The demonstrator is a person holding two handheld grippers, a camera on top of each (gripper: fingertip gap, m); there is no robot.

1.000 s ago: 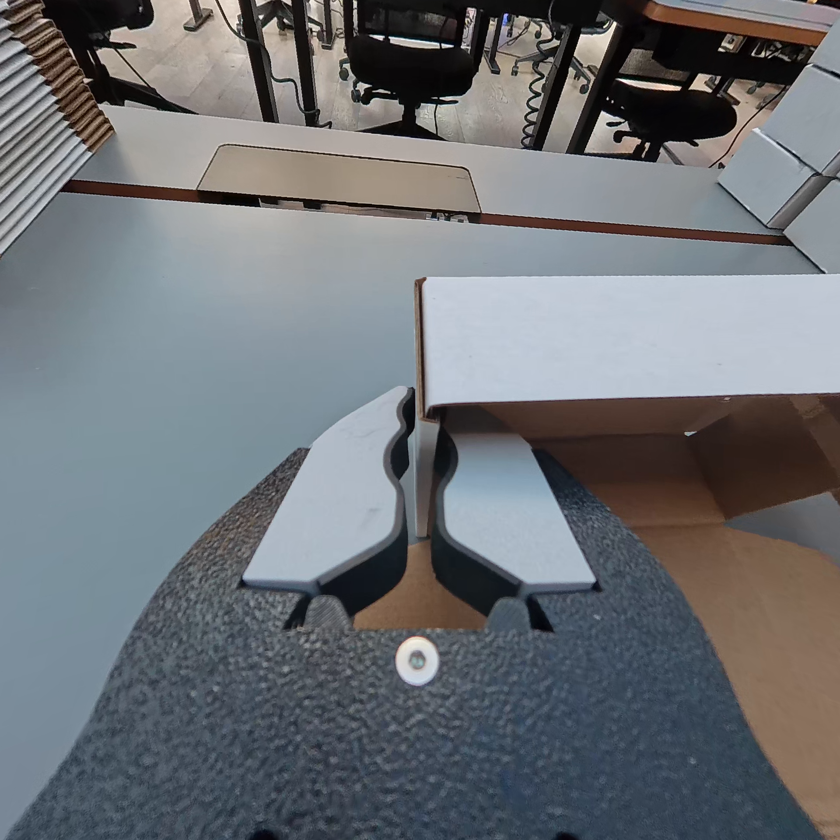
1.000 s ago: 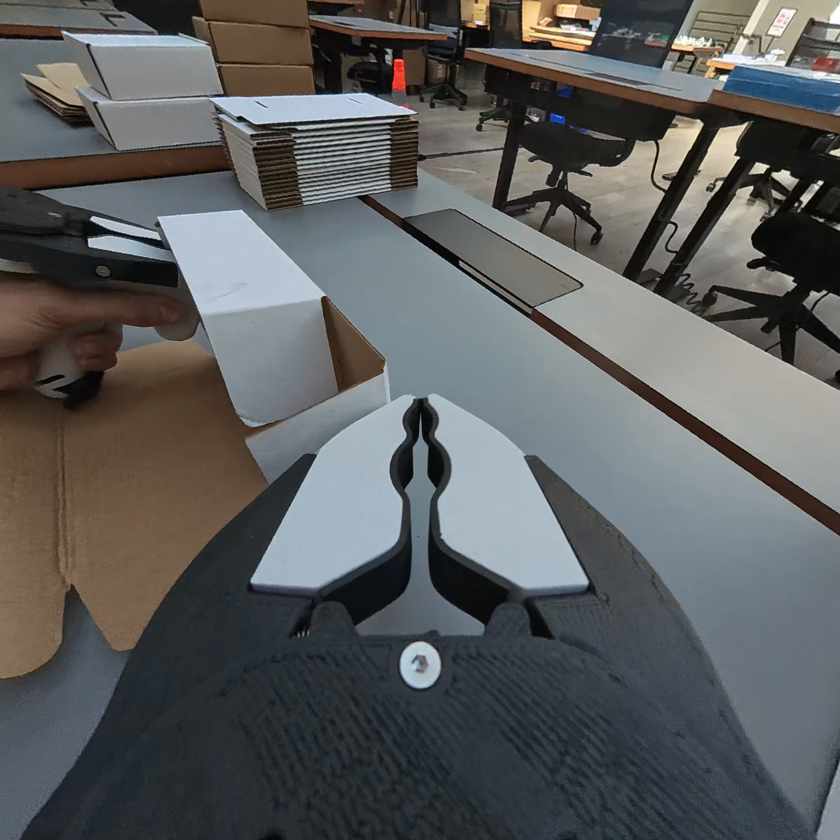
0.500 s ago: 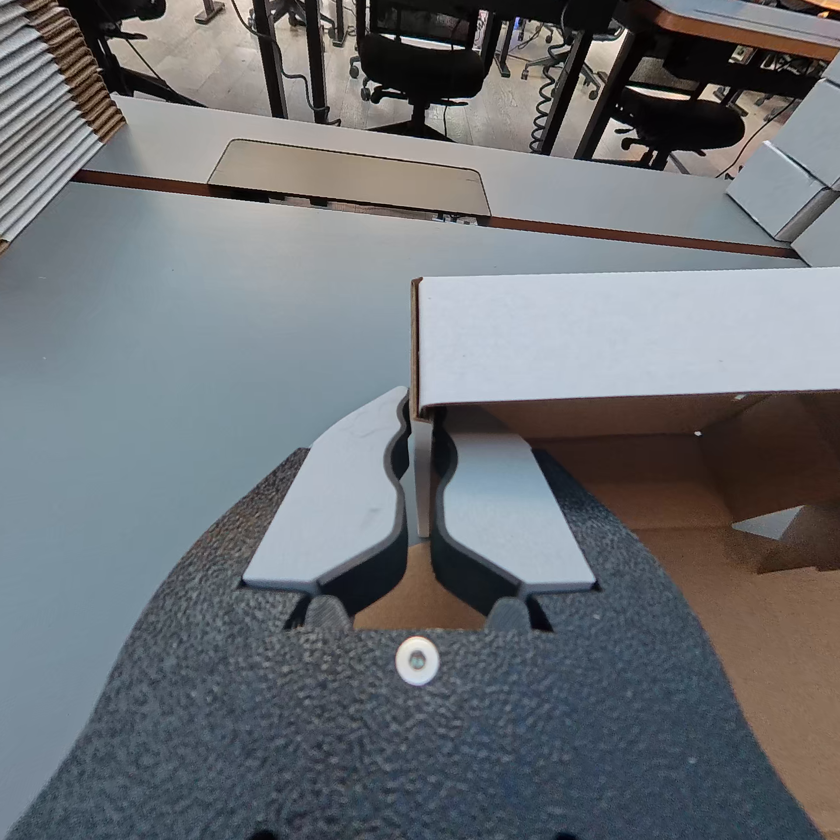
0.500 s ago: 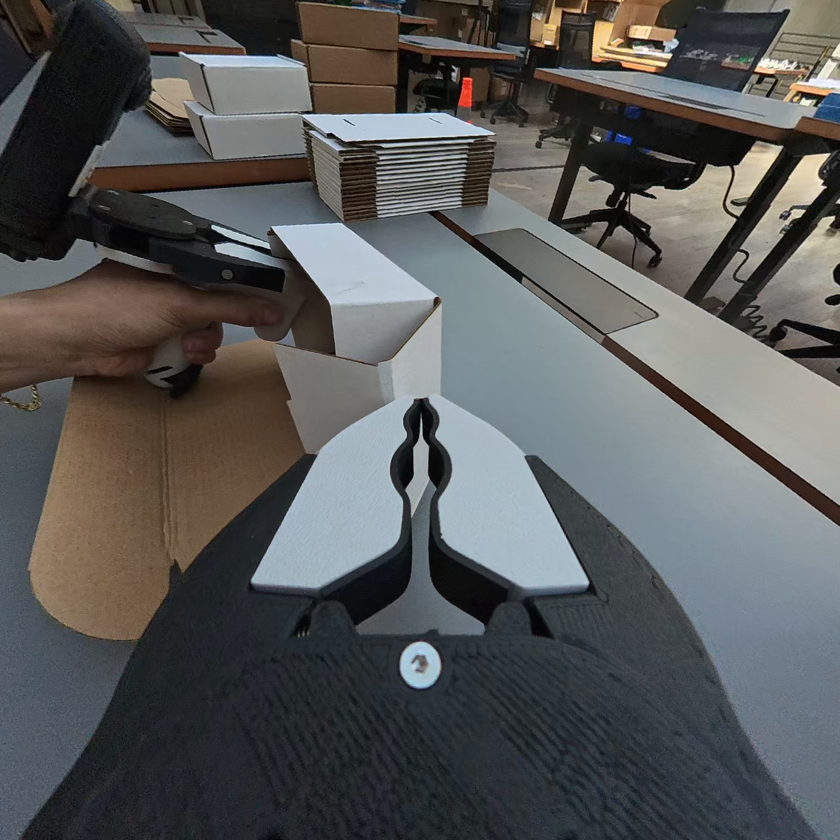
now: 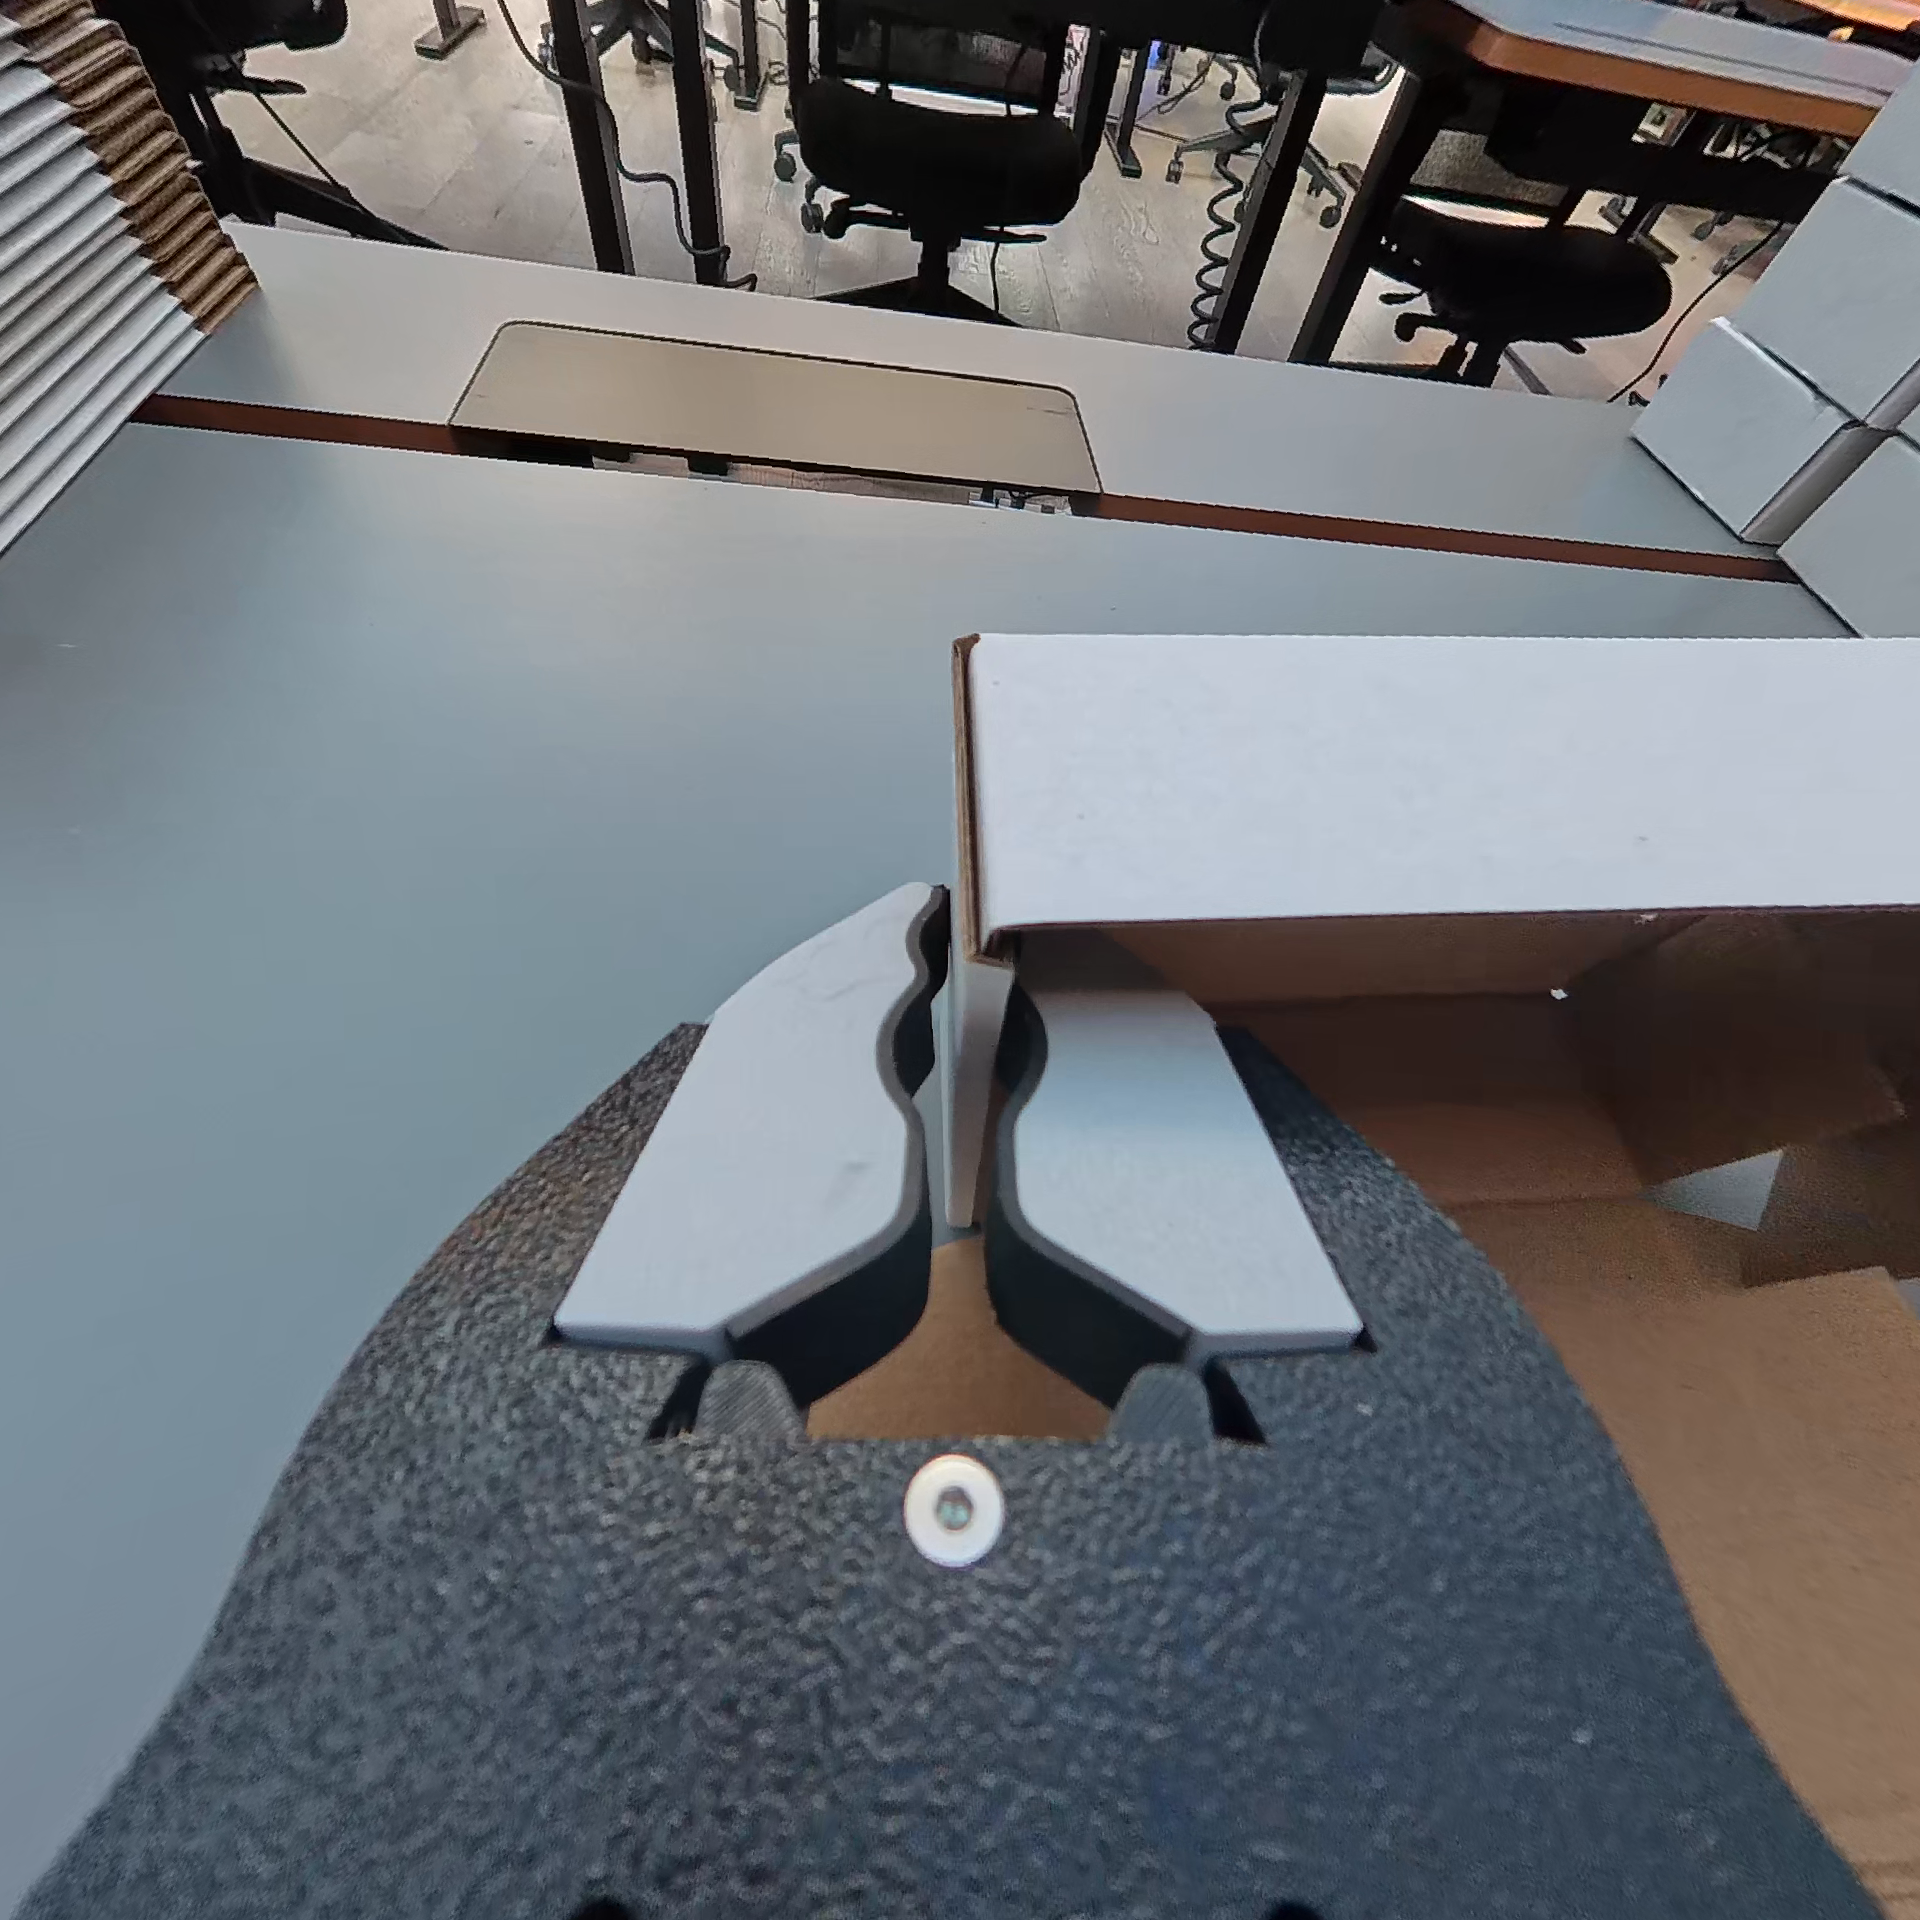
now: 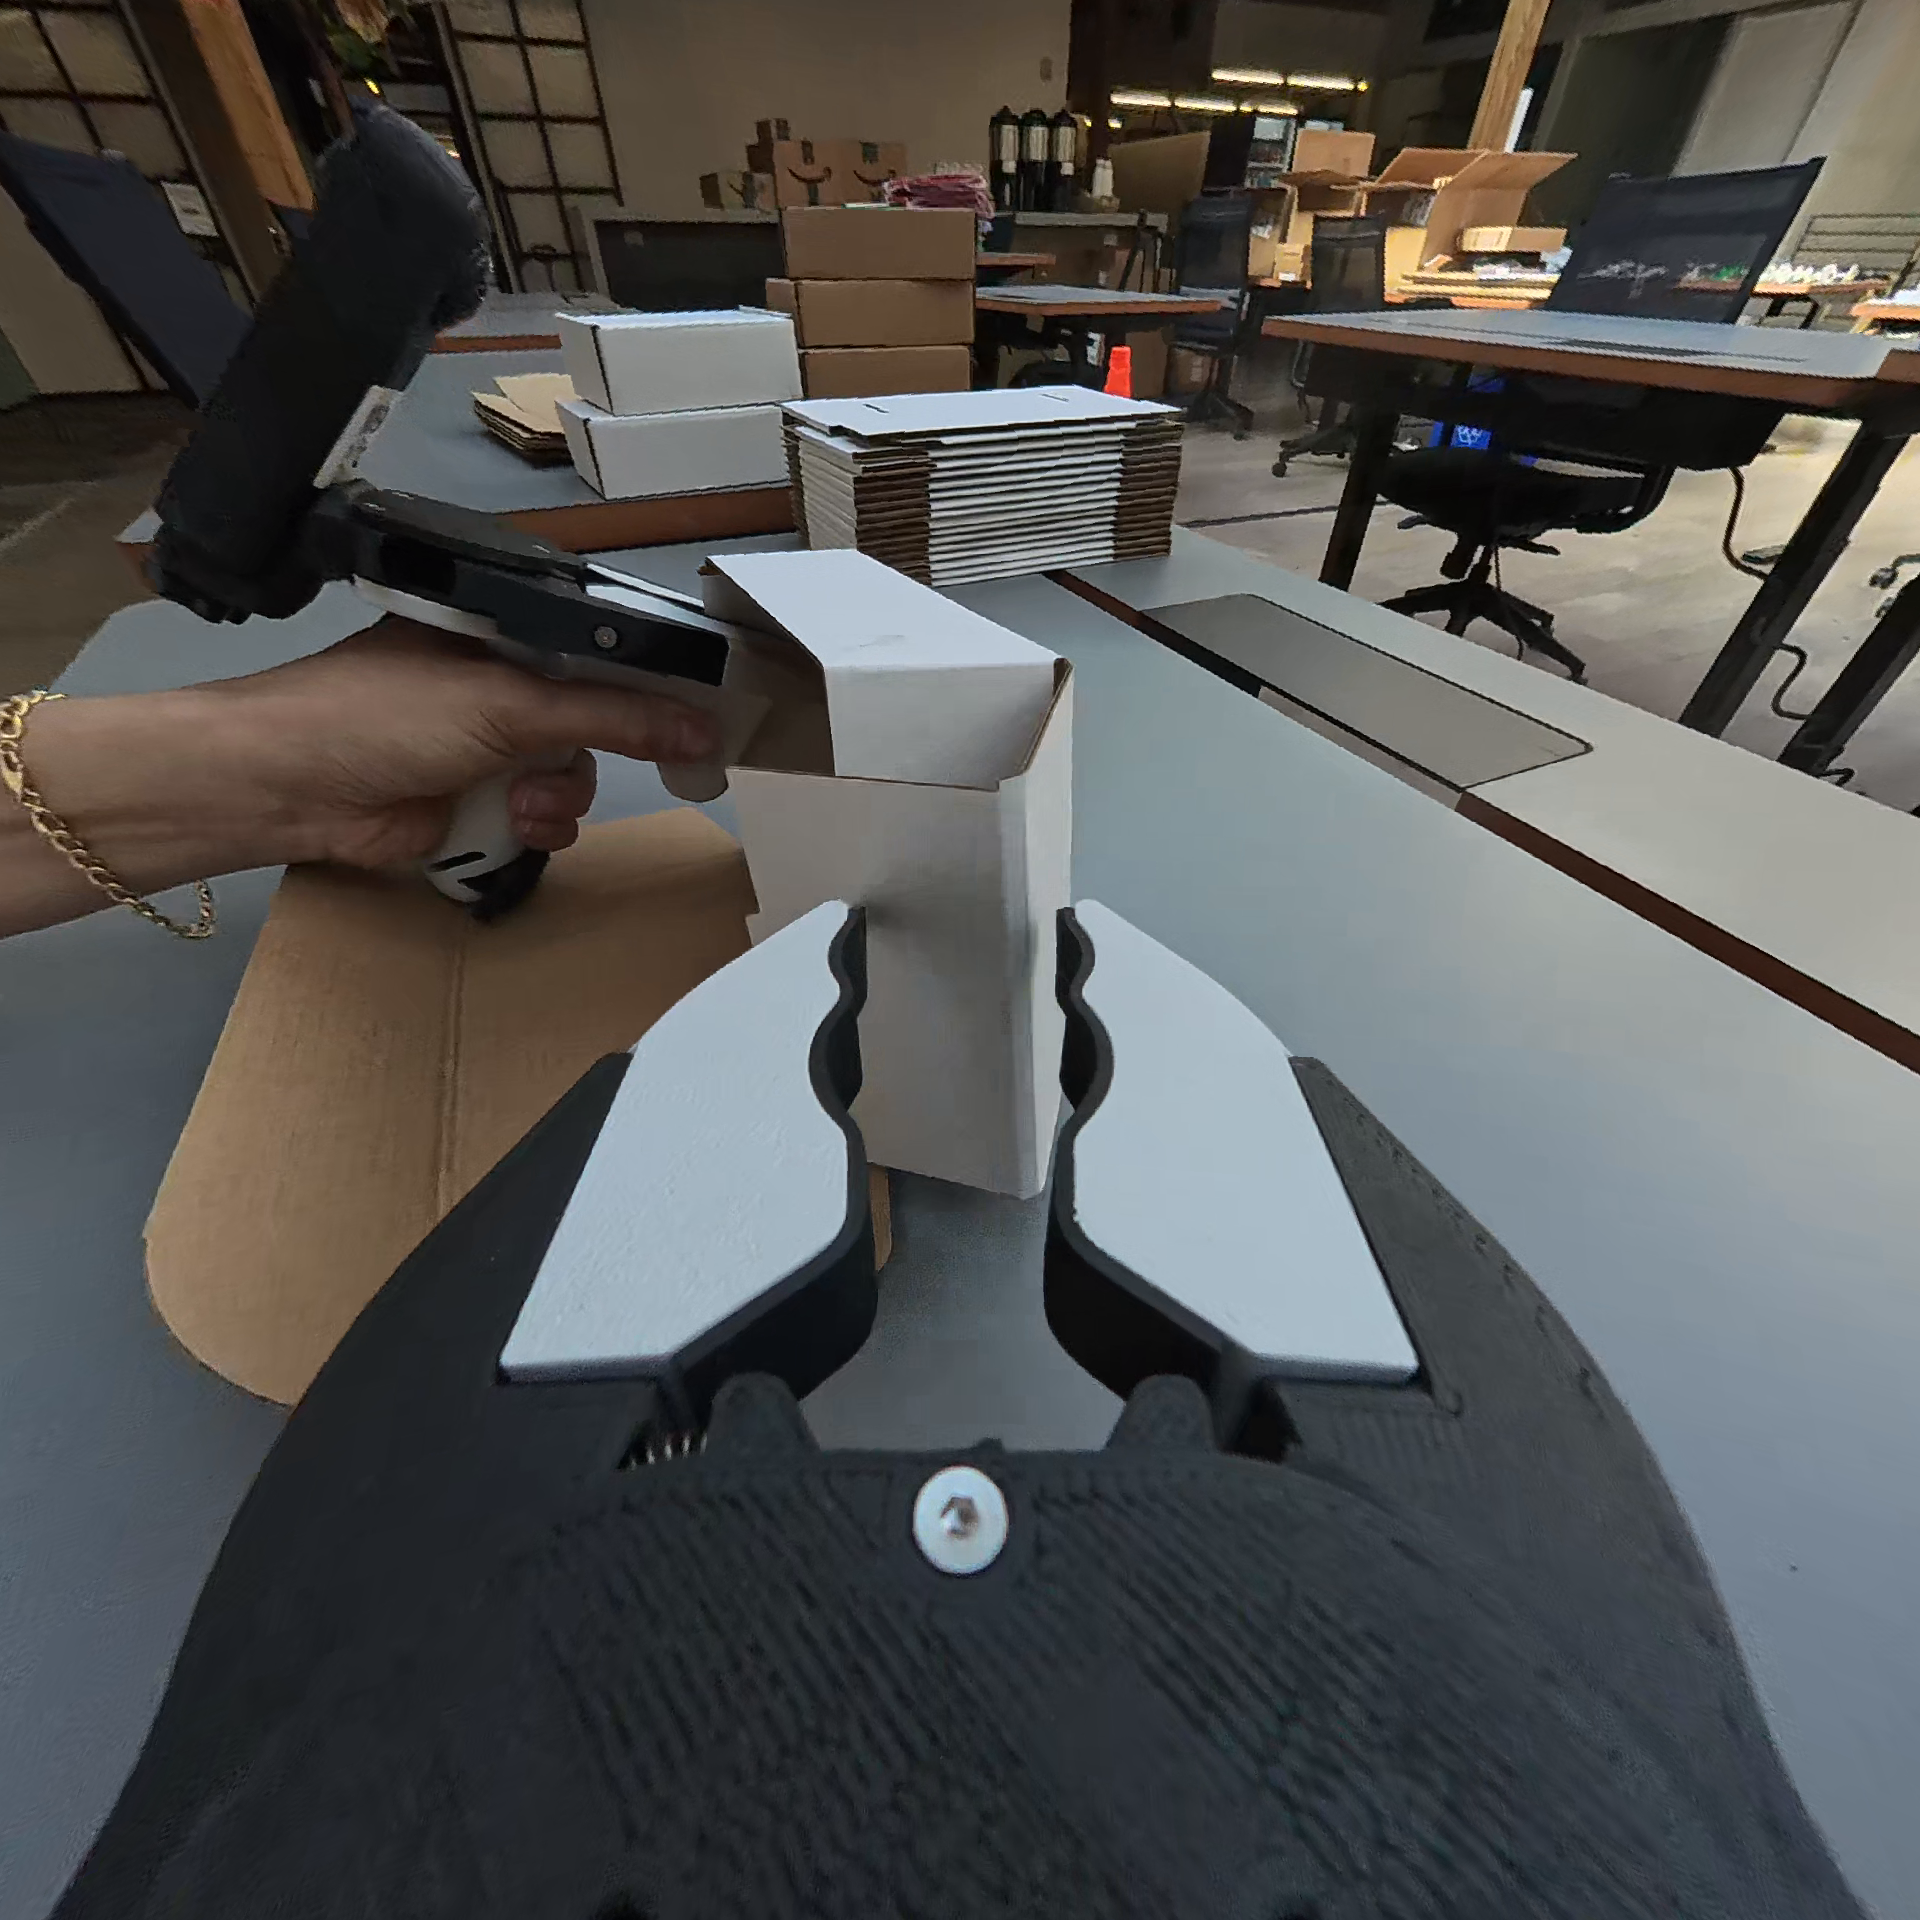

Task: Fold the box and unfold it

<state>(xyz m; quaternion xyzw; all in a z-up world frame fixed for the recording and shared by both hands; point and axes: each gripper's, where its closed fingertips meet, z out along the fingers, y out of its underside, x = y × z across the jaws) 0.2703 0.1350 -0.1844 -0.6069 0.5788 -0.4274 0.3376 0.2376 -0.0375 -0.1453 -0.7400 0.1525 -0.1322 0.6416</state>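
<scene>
— Grey and broad, the table (image 6: 1351, 1039) carried everything; what lay on it?

— A white corrugated cardboard box (image 6: 935, 831), half formed, stood on the table with its brown inner panels spread flat toward the left.

— And the left gripper (image 5: 971, 1039)?

— Its fingers (image 5: 790, 1122) were pressed shut on a thin upright white flap at the near left corner of the box (image 5: 1403, 779). From the right wrist view that same left gripper (image 6: 717, 665) reached in from the left, held by a person's hand (image 6: 416, 758) with a gold chain bracelet (image 6: 62, 821) at the wrist.

— The right gripper (image 6: 956, 997)?

— Its fingers (image 6: 717, 1164) stood apart, one on either side of the box's near upright white end wall. Whether they touched the card I could not tell.

— Anything behind?

— A stack of flat white cardboard blanks (image 6: 987, 488) sat farther back on the table, with two folded white boxes (image 6: 675, 405) on the neighbouring surface and black office chairs (image 5: 935, 156) on the floor beyond.
</scene>
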